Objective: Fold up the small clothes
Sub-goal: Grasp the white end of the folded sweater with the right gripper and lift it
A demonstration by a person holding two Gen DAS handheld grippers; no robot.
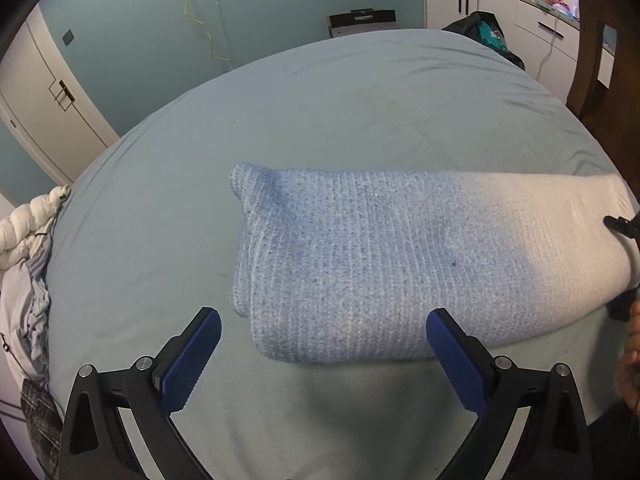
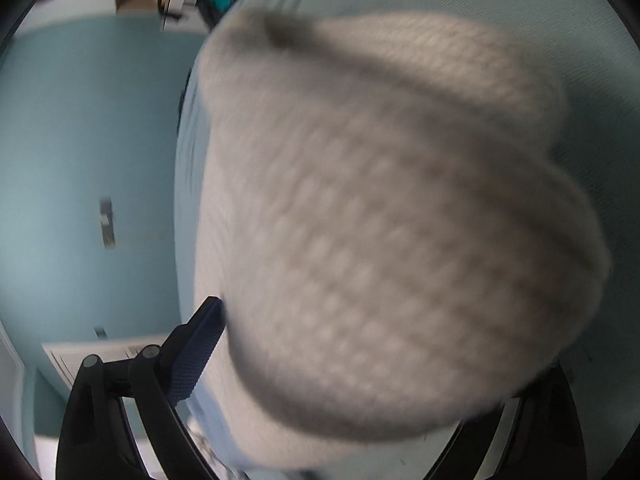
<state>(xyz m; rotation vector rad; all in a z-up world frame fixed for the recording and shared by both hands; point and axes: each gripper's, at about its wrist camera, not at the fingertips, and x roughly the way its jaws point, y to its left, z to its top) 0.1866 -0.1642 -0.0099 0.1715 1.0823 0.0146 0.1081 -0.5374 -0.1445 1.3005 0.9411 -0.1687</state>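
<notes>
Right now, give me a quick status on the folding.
Left gripper open, empty, above near edge of folded blue-and-white knitted garment. Right gripper wide around its white end; grip unclear. Nothing blocking on the pale green bedsheet.

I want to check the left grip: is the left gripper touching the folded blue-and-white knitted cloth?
Apart. In the left wrist view the left gripper hangs open above the folded knitted cloth, pads clear of it.

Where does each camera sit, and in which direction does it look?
Left wrist: on the left gripper, looking down over the bed at the folded knitted garment; both open fingers show, and a hand at the right edge.
Right wrist: on the right gripper, rolled sideways, close to the garment's white end; one finger shows clearly.
Shared: garment, bed, teal wall.
</notes>
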